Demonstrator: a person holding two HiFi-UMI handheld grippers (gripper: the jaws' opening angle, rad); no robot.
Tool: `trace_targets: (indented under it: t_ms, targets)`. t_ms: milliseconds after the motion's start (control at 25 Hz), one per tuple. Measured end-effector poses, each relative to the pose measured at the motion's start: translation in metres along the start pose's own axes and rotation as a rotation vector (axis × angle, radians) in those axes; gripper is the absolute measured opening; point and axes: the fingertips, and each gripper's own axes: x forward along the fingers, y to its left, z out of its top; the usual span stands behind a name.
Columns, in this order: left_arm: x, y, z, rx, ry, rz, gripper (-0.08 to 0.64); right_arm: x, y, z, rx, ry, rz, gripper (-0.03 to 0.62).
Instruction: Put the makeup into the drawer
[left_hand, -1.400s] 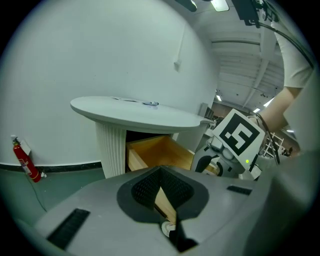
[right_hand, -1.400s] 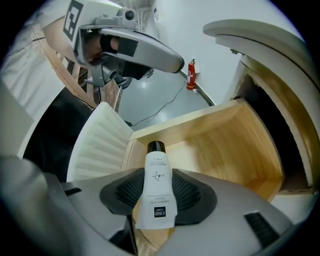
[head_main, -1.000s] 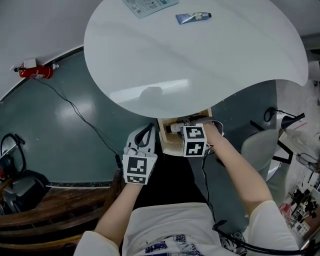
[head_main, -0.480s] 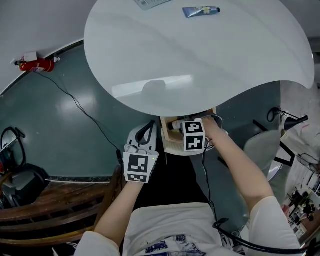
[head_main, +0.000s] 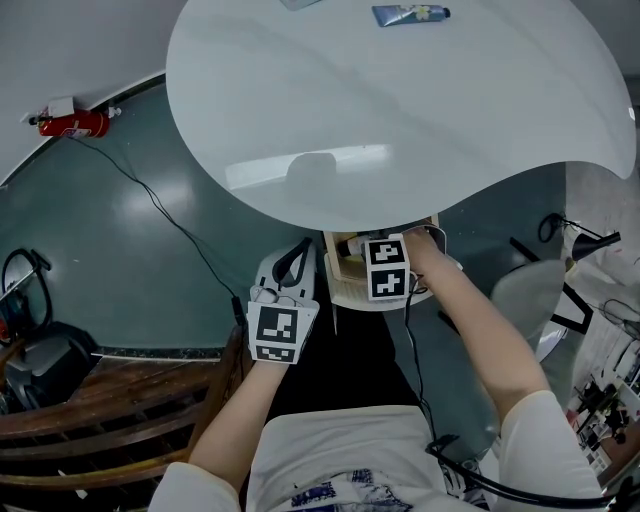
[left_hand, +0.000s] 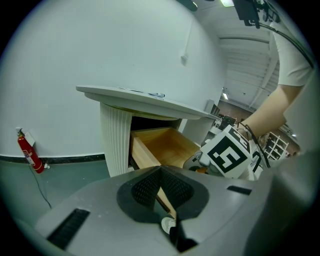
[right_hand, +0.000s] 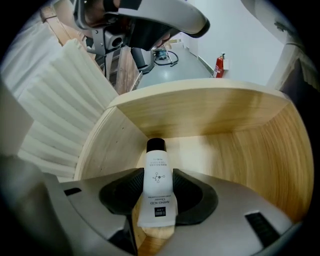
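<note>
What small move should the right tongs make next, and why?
Probably lower a little, then open the right tongs to release. They clamp the white tube, whose black cap points down inside the wooden drawer, close to its floor.

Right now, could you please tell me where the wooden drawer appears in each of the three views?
Head view: the drawer is at lower centre, pulled out under the white table's near edge.
Left gripper view: centre, open, right of the ribbed pedestal.
Right gripper view: its wood fills the frame behind the white tube.
Shared landmark: the red fire extinguisher.
</note>
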Motion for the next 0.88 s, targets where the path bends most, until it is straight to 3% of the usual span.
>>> trace_targets:
  t_ms: [440, 880]
  targets:
    - [0.004, -0.002, -0.002, -0.015, 0.006, -0.002, 0.046, 0.007, 0.002, -0.003, 0.014, -0.003, 0.013, 0.188]
    - [-0.003, -0.001, 0.008, 0.001, 0.001, -0.007, 0.046, -0.017, -0.003, 0.002, 0.054, -0.04, -0.026, 0.187]
